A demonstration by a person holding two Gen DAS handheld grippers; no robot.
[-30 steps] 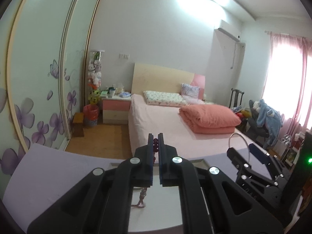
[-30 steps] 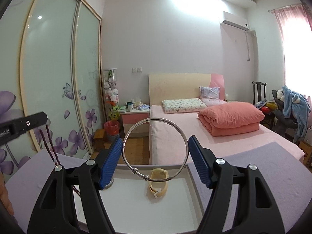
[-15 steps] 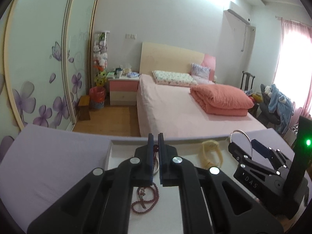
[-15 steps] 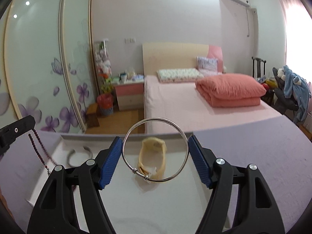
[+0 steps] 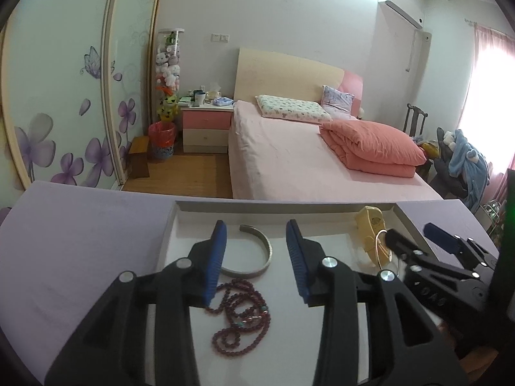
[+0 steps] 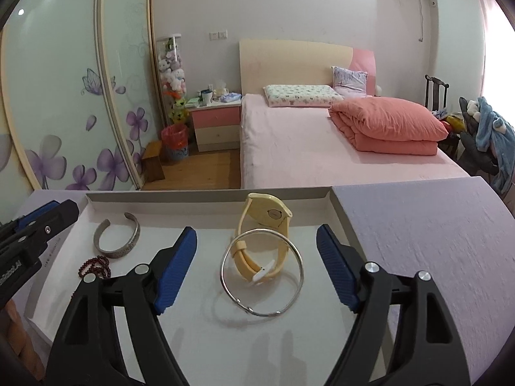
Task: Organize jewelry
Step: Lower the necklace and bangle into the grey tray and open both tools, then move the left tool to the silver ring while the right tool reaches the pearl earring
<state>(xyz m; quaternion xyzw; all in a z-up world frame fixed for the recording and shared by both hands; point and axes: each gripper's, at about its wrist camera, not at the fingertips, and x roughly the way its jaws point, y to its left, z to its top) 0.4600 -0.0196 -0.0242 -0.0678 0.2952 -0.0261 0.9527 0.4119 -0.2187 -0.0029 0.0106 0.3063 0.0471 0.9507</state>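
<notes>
A bedroom: a pink bed [image 6: 322, 148] with a folded quilt [image 6: 386, 125], a wardrobe [image 6: 64, 96] with purple flowers, a nightstand [image 6: 217, 122]. Nearer, a lilac table [image 6: 434, 225] carries a white tray [image 6: 209, 197]. Both the left gripper [image 5: 256, 257] and the right gripper [image 6: 256, 263] hang over the tray, jaws wide, holding nothing. In the tray lie a yellow watch [image 6: 264, 241], a thin ring bangle [image 6: 261, 271] leaning against it, a silver cuff [image 6: 117, 239] and dark red beads [image 5: 241, 315].
</notes>
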